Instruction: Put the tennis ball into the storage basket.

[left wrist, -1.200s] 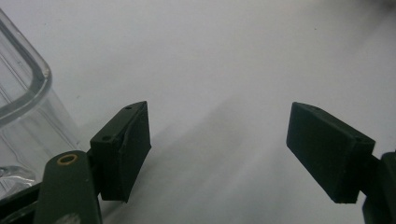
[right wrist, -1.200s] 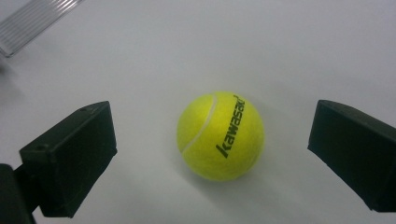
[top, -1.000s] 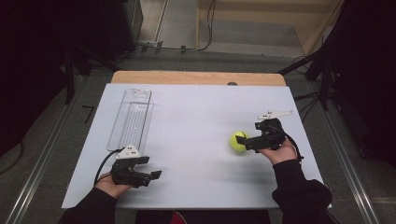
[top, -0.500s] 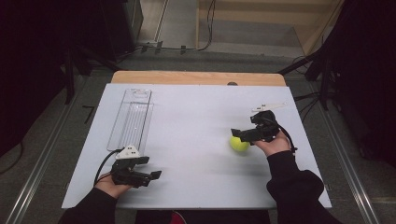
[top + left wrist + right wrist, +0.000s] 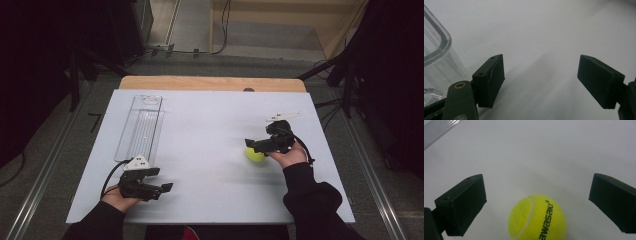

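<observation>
Tennis ball (image 5: 255, 154) lies on the white table (image 5: 210, 130) at about four o'clock from its centre, ungrasped, with your right gripper (image 5: 253, 145) poised over it, jaws spread wide. Closing and carrying are left, likely toward the clear tray (image 5: 140, 127) at ten o'clock. Your left gripper (image 5: 161, 181) rests agape at seven o'clock. Your right gripper view reads "awasaki" on the ball (image 5: 537, 218); the high view cannot.

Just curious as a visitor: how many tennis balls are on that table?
1. The yellow tennis ball lies on the white table at its right side, between the open jaws of the right gripper.
</observation>
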Motion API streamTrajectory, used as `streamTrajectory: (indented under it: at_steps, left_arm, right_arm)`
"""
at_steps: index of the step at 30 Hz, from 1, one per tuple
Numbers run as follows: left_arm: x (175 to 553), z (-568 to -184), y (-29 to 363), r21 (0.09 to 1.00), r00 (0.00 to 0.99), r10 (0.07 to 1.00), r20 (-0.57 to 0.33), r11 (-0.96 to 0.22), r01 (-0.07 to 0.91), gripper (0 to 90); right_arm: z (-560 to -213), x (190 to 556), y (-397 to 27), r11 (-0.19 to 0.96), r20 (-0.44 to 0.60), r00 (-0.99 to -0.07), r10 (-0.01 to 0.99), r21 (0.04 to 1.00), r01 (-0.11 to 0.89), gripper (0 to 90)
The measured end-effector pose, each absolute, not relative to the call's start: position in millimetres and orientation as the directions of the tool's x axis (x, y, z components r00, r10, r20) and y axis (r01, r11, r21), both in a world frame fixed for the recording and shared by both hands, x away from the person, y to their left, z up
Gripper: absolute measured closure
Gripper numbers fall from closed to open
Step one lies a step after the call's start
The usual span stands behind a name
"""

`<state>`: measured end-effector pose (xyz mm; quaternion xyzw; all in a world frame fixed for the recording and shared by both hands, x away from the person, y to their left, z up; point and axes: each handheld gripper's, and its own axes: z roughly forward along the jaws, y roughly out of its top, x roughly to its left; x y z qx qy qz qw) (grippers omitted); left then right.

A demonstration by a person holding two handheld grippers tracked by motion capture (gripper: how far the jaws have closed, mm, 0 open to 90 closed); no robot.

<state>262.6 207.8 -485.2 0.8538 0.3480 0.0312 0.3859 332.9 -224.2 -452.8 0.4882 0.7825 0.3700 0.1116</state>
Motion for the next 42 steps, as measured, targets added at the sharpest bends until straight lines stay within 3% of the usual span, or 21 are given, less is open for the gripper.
streamTrajectory:
  at_steps: [42]
  left_arm:
    - [262.3,-484.2,208.3,0.683,0.758,0.616,-0.216,-0.459,0.568,22.6]
  right_arm:
    - [-486.7,321.6,-226.6,0.247,0.221,-0.487,0.845,0.647,0.721,0.0]
